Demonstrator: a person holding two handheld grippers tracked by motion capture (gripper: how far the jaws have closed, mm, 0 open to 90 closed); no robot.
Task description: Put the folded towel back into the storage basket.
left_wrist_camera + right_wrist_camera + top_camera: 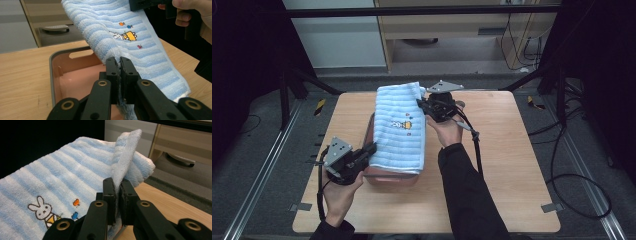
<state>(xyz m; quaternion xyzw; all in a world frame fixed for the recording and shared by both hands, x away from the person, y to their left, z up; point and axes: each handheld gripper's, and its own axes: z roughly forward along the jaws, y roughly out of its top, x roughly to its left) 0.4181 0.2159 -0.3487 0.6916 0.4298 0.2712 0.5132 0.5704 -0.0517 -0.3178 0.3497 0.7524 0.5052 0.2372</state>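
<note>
A folded blue-and-white striped towel [399,127] with a small rabbit picture hangs stretched over a pink tray [388,176] in the middle of the table. My left gripper [371,148] is shut on the towel's near left edge [119,65], jaws pressed flat on the cloth. My right gripper [422,104] is shut on the far right corner [119,183], where a flap of towel [125,157] stands up from between the jaws. In the left gripper view the pink tray [75,75] lies open below the towel [130,42], with a handle slot in its far wall.
The wooden table [507,165] has bare room to the right of and in front of the tray. Black frame legs [297,82] and cables [572,180] lie around it on the grey floor. A wooden cabinet [452,30] stands behind.
</note>
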